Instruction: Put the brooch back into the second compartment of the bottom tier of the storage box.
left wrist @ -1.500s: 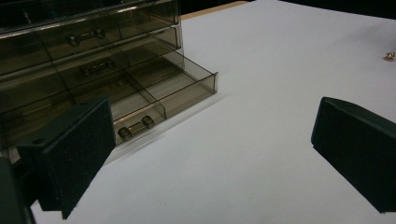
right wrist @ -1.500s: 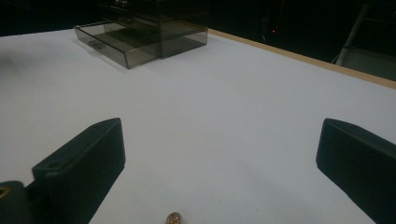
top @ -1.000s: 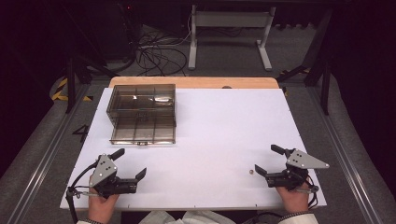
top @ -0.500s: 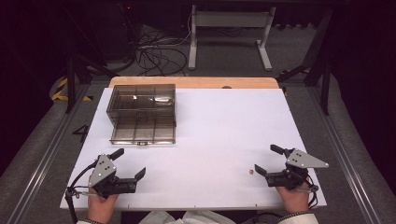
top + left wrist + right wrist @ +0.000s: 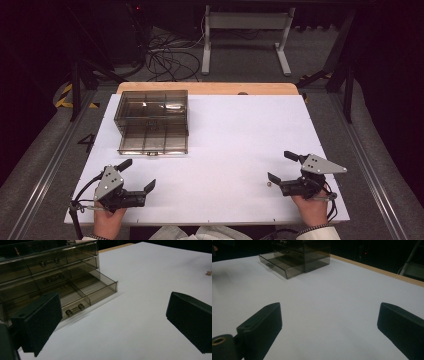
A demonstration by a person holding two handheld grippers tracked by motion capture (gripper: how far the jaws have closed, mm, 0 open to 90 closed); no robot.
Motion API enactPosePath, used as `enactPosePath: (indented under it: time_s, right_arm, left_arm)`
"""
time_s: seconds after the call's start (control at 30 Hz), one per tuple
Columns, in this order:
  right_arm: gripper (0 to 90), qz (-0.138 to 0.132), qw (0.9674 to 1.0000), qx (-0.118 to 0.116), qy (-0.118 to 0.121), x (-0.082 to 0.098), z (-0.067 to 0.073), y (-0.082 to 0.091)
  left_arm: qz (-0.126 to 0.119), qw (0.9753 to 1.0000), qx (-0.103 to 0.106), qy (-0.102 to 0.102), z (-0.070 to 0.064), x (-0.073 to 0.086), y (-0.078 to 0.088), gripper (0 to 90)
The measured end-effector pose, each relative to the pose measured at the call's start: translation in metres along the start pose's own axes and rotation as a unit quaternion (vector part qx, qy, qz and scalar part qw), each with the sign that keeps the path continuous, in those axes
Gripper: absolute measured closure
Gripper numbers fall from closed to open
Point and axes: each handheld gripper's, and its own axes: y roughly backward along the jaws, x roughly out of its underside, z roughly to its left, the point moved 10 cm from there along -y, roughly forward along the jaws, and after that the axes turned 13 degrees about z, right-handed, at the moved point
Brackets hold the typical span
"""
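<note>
While both grippers rested with jaws spread wide near the bench's [image 5: 225, 130] front corners, left gripper [image 5: 137, 176] and right gripper [image 5: 283, 166] grasping nothing, a smoky drawer box [image 5: 151, 114], bottom drawer [image 5: 152, 140] out, stood toward the far-left corner.

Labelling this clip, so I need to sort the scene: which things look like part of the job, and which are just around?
Likely in play:
smoky drawer box, bottom drawer pulled out
small object beside right hand-held gripper
left hand-held gripper

Just around:
floor cables
metal stand
</note>
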Motion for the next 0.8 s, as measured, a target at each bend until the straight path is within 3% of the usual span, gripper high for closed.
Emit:
enactPosePath:
  time_s: [0.8]
  right_arm:
    - [6.6,0.038,0.9984,-0.028,0.031,-0.015,0.011,-0.013]
  left_arm:
    - [-0.003,1.0000,-0.001,0.001,0.001,0.000,0.002,1.3]
